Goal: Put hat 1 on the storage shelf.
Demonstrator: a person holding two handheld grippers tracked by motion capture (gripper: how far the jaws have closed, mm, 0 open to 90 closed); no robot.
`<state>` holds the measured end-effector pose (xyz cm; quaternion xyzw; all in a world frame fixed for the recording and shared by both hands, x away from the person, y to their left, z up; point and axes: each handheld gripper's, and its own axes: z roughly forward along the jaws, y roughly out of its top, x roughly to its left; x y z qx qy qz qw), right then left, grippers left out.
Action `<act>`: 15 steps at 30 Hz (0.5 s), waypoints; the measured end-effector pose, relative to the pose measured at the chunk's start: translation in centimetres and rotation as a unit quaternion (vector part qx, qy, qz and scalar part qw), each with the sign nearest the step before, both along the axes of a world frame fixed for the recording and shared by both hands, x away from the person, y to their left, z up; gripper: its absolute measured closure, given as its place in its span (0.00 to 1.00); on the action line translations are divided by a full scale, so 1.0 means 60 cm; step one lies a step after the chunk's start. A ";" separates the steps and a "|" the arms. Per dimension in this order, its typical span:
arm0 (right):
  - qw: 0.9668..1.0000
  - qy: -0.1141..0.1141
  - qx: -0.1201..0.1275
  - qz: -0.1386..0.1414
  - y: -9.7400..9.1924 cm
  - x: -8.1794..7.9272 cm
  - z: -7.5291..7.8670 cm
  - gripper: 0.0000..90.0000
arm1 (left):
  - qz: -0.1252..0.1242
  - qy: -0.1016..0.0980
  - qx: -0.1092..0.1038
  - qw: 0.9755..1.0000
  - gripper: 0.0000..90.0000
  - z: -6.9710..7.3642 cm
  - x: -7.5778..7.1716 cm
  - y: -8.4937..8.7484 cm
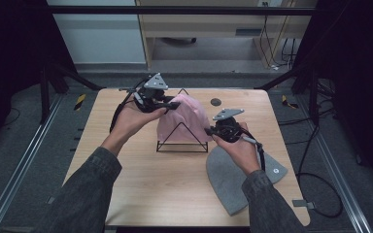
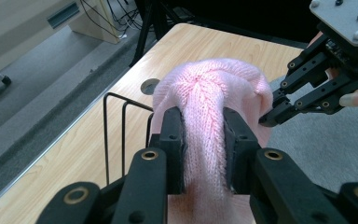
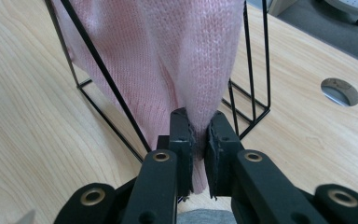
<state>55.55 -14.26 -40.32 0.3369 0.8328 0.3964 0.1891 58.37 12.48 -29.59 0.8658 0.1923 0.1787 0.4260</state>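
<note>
pink knit hat [image 1: 187,118]: draped over a black wire stand [image 1: 182,140] near the middle of the wooden table [image 1: 141,179], pinched at once by both tongs.
left gripper [image 2: 204,135]: jaws clamped on a thick fold of the hat's knit; its own view showed the ribbed crown bulging between the pads, and the right gripper [image 2: 272,114] biting the hat's far edge beside a fingertip.
right gripper, own view [image 3: 199,133]: jaws pressed nearly together on a thin hanging hem of the hat, with the stand's slanted wires on either side and a round hole [image 3: 339,91] in the tabletop beyond.
high view: left gripper [image 1: 167,104] sat at the hat's upper left, held in the left hand [image 1: 133,119] with forearm angled inward; right gripper [image 1: 212,130] sat low at the hat's right edge, right hand [image 1: 240,148] above a grey hat [image 1: 235,182] lying flat on the table.
</note>
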 end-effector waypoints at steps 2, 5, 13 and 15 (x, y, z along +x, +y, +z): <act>1.000 0.004 0.000 -0.001 0.000 -0.001 -0.004 0.92 | -0.002 0.000 0.002 1.000 0.80 -0.005 0.000 0.000; 1.000 0.004 -0.005 0.001 0.002 0.000 -0.009 0.92 | -0.002 0.000 0.003 1.000 0.80 -0.011 0.000 0.002; 1.000 0.007 -0.014 0.002 0.005 -0.002 -0.019 0.92 | -0.003 0.004 0.002 1.000 0.79 -0.031 -0.002 0.011; 1.000 0.011 -0.015 0.001 0.005 -0.001 -0.026 0.92 | -0.005 0.002 0.006 1.000 0.78 -0.036 -0.003 0.010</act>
